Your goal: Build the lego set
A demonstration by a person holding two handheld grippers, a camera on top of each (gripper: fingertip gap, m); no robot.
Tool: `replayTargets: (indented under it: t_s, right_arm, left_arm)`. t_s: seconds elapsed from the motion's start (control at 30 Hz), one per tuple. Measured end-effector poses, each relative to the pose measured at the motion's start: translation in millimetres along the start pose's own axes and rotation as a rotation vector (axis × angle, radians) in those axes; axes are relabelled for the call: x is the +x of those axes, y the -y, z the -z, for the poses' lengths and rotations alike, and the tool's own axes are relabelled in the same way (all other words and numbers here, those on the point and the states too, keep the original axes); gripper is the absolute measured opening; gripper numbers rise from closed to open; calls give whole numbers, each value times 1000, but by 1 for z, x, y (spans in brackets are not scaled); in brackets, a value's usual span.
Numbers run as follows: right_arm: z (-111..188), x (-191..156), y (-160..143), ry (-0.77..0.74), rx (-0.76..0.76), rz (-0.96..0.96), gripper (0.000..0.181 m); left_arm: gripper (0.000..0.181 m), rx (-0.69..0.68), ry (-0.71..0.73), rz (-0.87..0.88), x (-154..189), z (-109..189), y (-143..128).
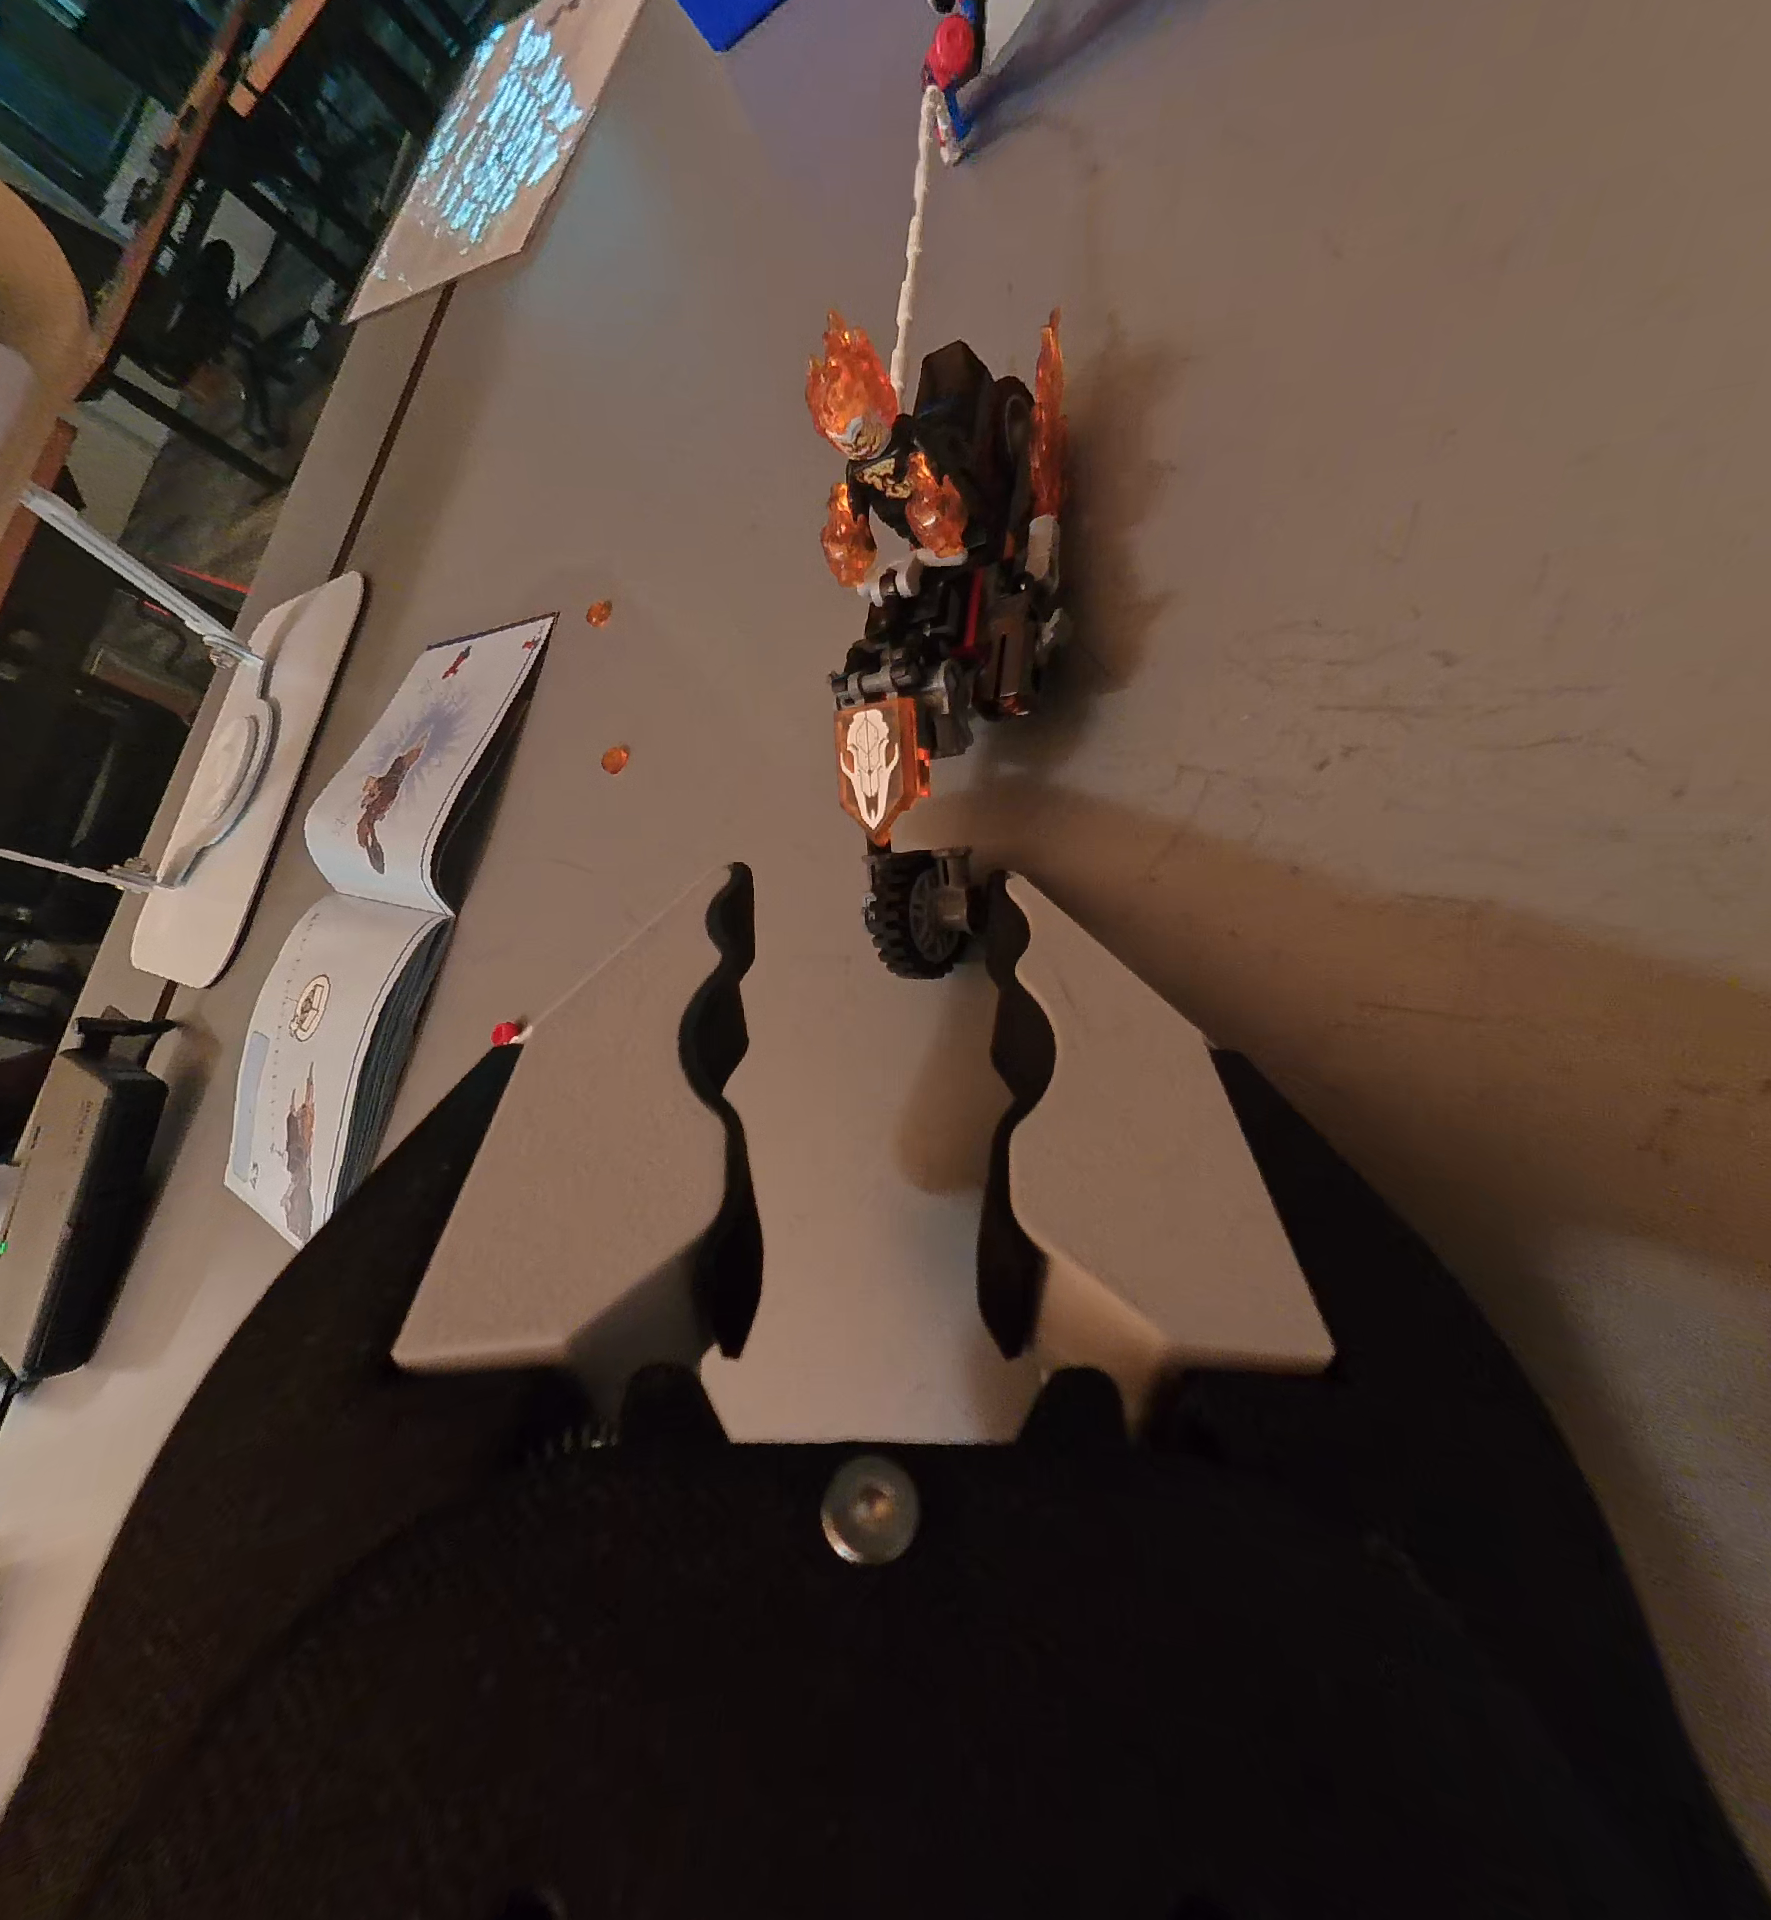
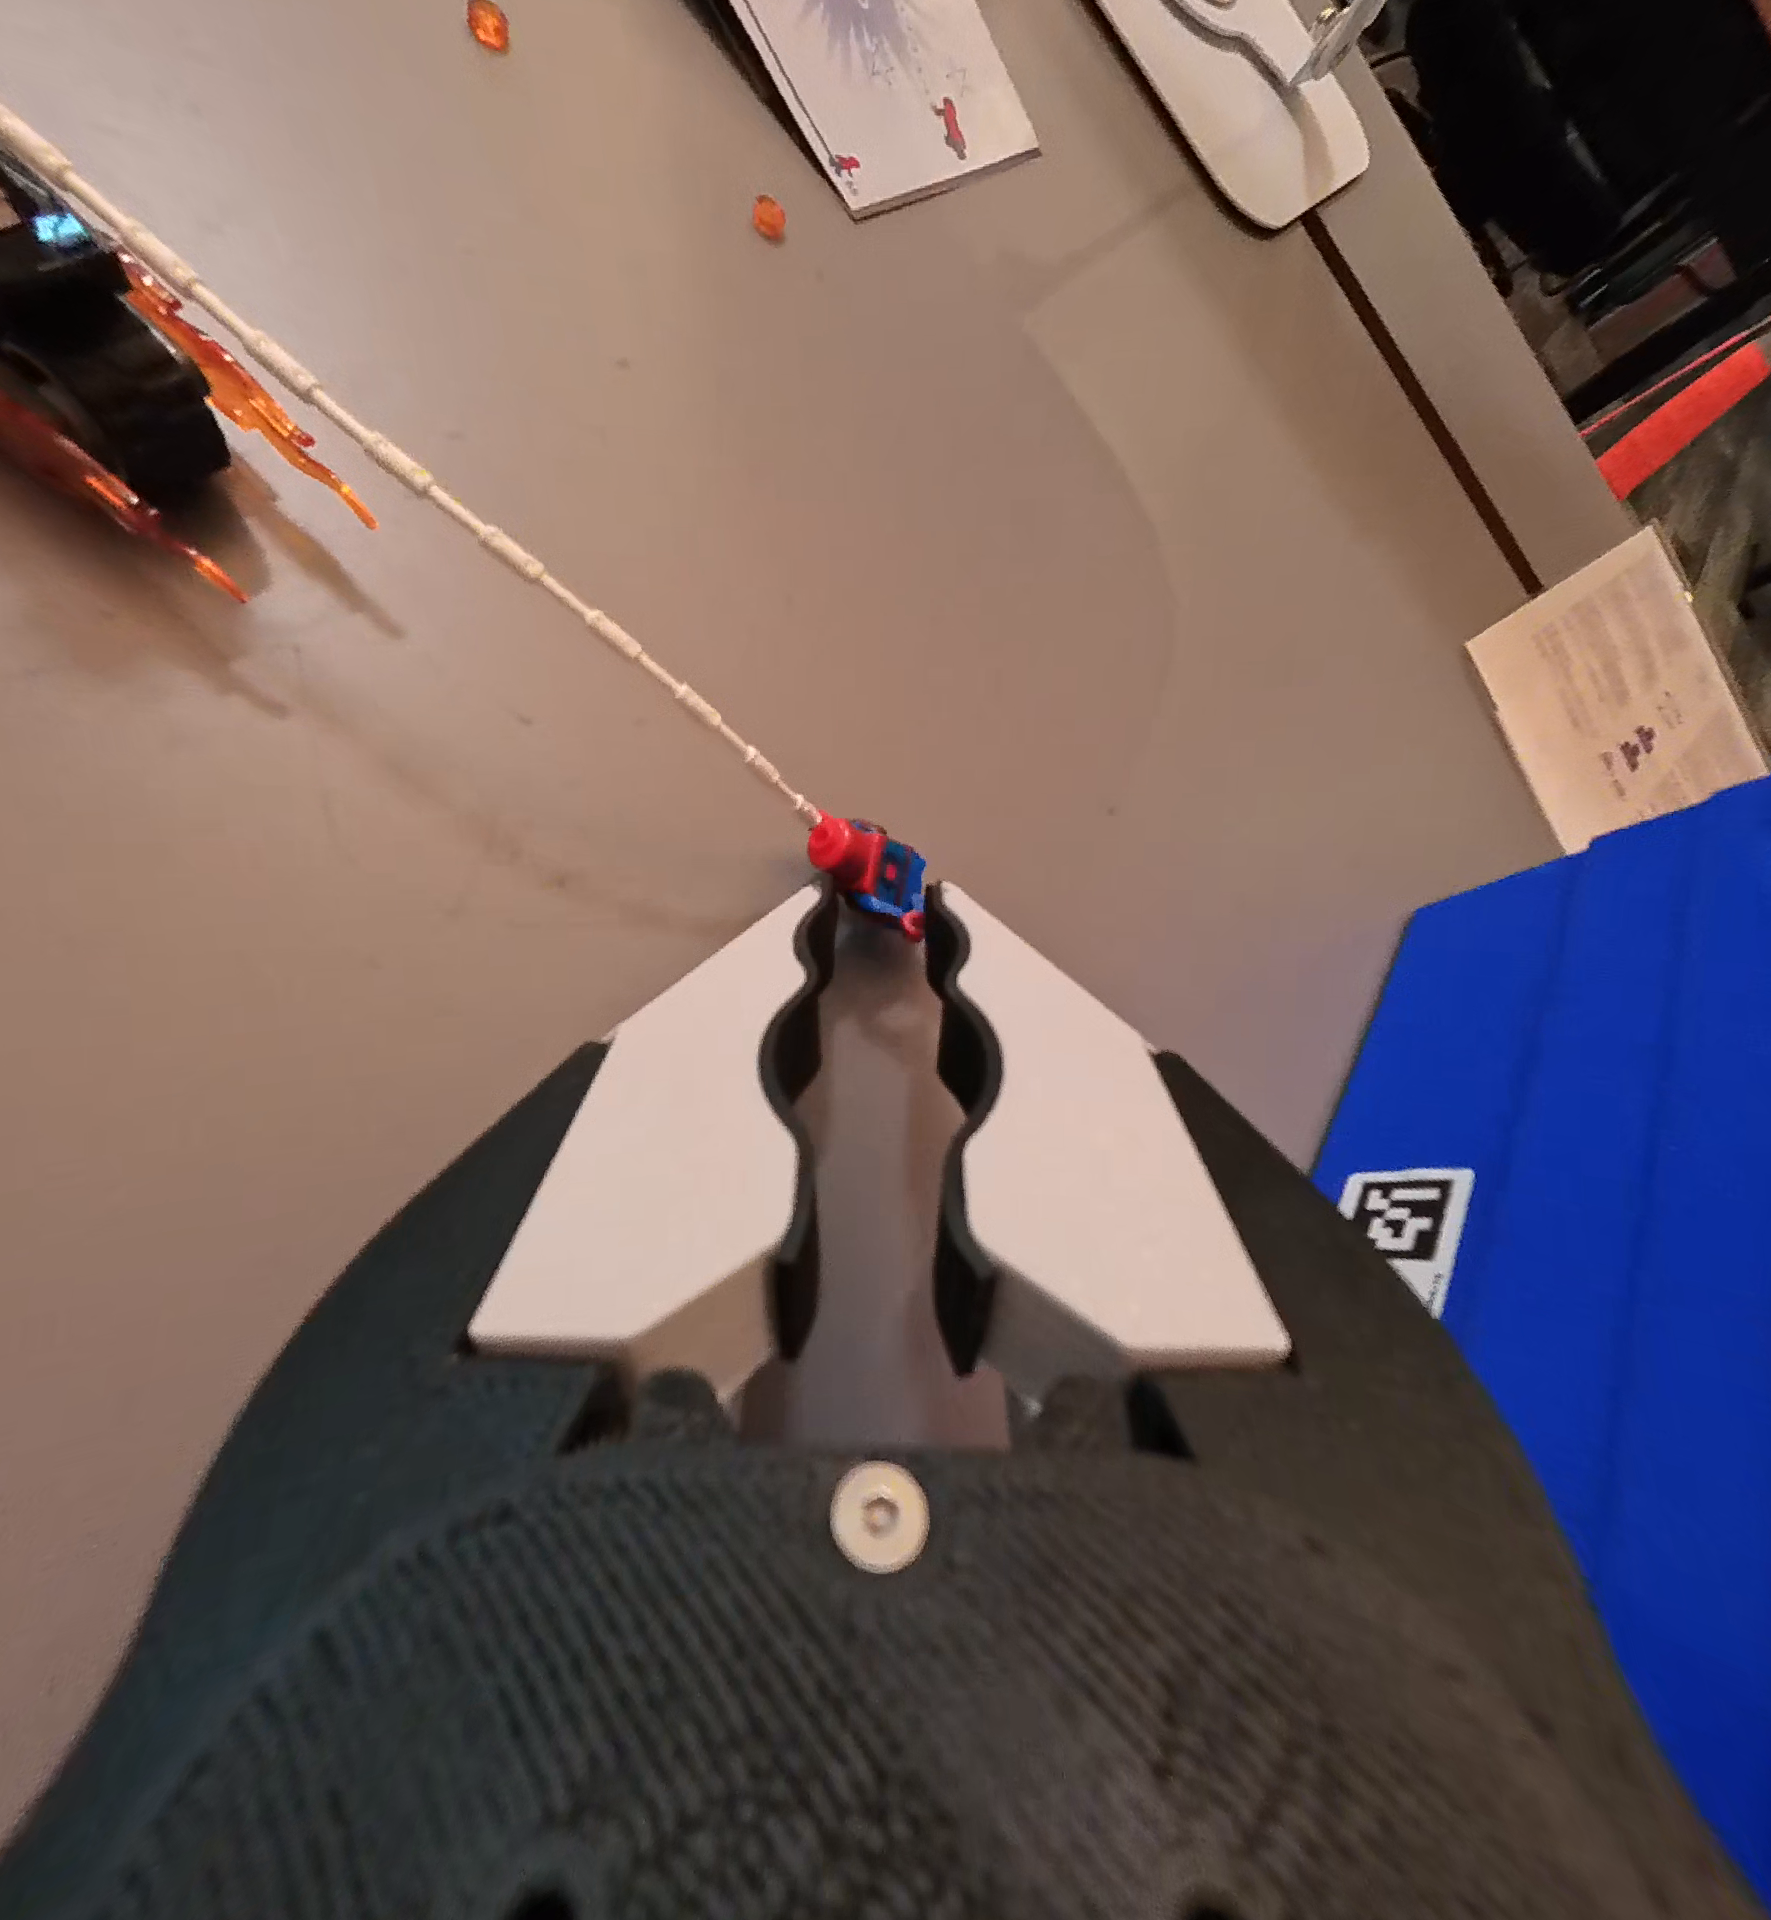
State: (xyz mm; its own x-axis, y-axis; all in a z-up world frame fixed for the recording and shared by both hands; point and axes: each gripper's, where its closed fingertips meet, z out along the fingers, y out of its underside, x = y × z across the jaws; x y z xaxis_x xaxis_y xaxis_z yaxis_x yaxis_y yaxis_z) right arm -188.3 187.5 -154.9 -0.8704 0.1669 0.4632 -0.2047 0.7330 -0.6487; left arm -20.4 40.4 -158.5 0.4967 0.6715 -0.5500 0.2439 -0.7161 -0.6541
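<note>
The motorcycle point(image 1: 954, 623) is standing on the table point(image 1: 1380, 520), its front wheel point(image 1: 917, 914) lying between the left gripper point(image 1: 870, 883) fingertips. A rider figure point(image 1: 876, 457) is sitting on it. A string point(image 2: 507, 551) is running from its rear to a small figure point(image 2: 876, 873) sitting at the right gripper point(image 2: 881, 899) tips. An open booklet point(image 1: 382, 914) is lying left of the motorcycle, with two loose studs point(image 1: 606, 686) between them.

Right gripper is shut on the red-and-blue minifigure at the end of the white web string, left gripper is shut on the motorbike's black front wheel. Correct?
Not quite. In the left wrist view the left gripper is open, and the black front wheel sits by its tips, ungripped. The rest holds: the right wrist view shows the right gripper shut on the red-and-blue minifigure at the end of the white web string.
</note>
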Motion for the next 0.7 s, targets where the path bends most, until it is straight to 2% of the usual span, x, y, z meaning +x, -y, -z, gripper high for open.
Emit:
replayTargets:
  t_s: [0.07, 0.7]
  right_arm:
    - [0, -1, 0, 1, -6, 9, 7]
    - [11, -5, -3, 21, -71, 69, 6]
  left_arm:
    - [44, 0, 0, 0, 0, 0, 0]
    - [44, 0, 1, -1, 0, -1, 1]
